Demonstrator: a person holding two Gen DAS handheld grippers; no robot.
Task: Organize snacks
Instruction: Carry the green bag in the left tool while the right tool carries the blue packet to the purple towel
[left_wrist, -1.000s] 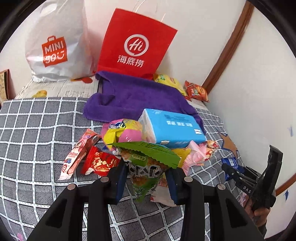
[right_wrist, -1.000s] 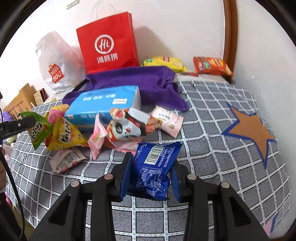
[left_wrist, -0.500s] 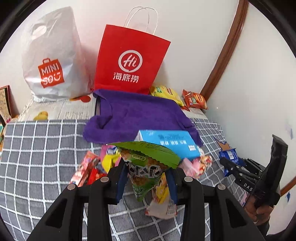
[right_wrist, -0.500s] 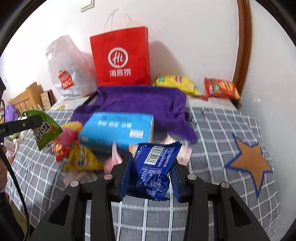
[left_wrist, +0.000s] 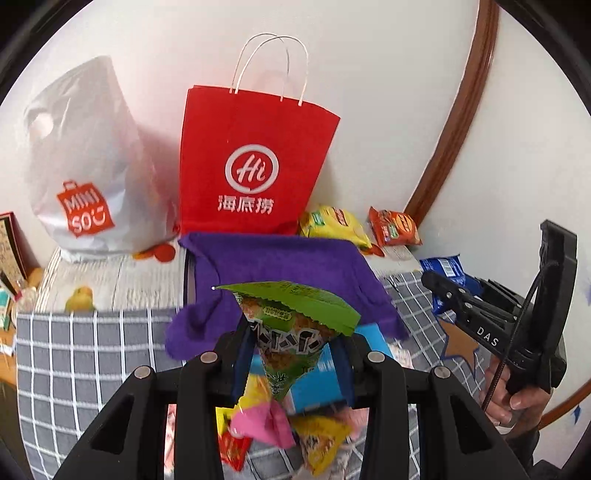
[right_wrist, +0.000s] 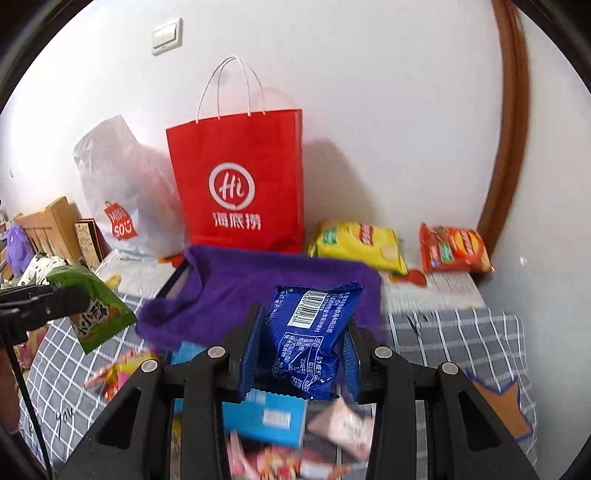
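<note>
Both packets are held high above the grey checked bed cover (right_wrist: 476, 332), so the likeliest mishap is a slip — the left hand-held gripper (left_wrist: 291, 354) is clamped on the narrow lower part of the green triangular snack packet (left_wrist: 291, 325), whose wide serrated top overhangs the fingers and could lever it loose if swung. The right hand-held gripper (right_wrist: 301, 354) is closed across the middle of the blue snack packet (right_wrist: 310, 336), a slick foil wrapper with a barcode facing up, puffed and probably easy to crush. Either could drop onto the loose pile of snacks (left_wrist: 280, 428) below, beside the blue tissue pack (right_wrist: 266, 417). Ahead stand the red paper bag (right_wrist: 240, 184) and white plastic bag (left_wrist: 88, 170), perhaps the destinations — its mouth cannot be seen from here. A purple towel (right_wrist: 258, 288) lies between.
</note>
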